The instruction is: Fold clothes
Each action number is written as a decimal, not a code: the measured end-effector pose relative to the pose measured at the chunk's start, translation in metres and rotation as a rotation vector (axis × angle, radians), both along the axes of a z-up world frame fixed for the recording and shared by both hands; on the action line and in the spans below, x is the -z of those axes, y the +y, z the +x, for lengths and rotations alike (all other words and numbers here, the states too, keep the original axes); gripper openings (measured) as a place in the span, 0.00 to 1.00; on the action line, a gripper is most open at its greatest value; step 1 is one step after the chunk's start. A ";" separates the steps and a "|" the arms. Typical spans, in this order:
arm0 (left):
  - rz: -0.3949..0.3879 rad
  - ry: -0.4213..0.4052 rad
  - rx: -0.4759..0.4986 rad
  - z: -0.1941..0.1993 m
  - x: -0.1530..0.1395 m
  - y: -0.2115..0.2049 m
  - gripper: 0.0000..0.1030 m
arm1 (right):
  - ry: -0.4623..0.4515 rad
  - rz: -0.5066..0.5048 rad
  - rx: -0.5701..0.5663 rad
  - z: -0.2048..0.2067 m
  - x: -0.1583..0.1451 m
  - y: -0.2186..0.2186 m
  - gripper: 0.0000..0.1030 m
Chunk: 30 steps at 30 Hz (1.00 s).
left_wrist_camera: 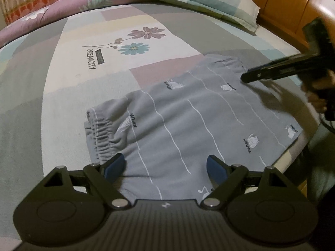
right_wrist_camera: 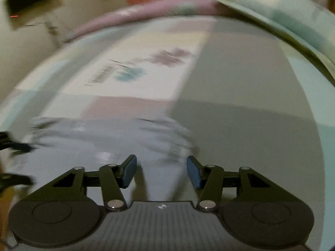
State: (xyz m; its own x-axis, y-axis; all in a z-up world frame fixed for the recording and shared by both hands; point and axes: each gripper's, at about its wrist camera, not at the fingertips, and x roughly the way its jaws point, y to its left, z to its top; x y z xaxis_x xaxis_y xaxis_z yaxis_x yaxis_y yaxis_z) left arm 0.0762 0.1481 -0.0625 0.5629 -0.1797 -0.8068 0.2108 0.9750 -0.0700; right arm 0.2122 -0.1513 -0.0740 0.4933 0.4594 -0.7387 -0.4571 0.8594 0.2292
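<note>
Lying flat on the bed [left_wrist_camera: 62,67] is a pair of grey pants [left_wrist_camera: 209,121] with thin white lines and little white pictures on them. The stretchy waist end is bunched up on one side, and the rest looks smooth, already doubled over once, I think.

The left tongs [left_wrist_camera: 165,167] hang just over the near edge of the pants. They are wide apart, with nothing pinched between the blue pads [left_wrist_camera: 215,169]. The right tongs [right_wrist_camera: 161,171] are about half way apart and hold nothing too (the right-hand picture is very blurry, so that hand looks to be on the move). From the left camera you can see the right tongs poking in over the far corner of the pants, with a hand [left_wrist_camera: 318,96] gripping the handle.

A pillow [left_wrist_camera: 199,2] sits at the head of the bed, well away from the pants.

I would say the reaching step is on: both tongs are getting into place before a fold. Next, each one needs to come down on an edge of the cloth and pinch it. Then both should lift together and carry that edge across, so the pants fold evenly.
</note>
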 end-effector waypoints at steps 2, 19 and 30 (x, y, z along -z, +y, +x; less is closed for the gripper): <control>0.001 -0.002 -0.001 0.002 -0.004 -0.001 0.83 | 0.005 0.083 0.024 0.002 -0.004 -0.018 0.54; -0.078 0.015 0.056 0.036 0.010 -0.009 0.87 | -0.051 0.047 -0.266 0.041 -0.013 -0.007 0.13; -0.001 0.003 0.048 0.026 0.003 -0.017 0.88 | -0.058 0.047 -0.171 0.014 -0.031 -0.024 0.19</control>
State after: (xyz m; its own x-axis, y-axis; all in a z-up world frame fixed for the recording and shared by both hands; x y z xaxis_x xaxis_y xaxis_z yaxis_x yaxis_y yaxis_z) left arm 0.1026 0.1315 -0.0656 0.5513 -0.2075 -0.8081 0.2571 0.9637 -0.0721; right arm 0.2261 -0.1756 -0.0435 0.4462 0.5735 -0.6871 -0.6093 0.7570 0.2362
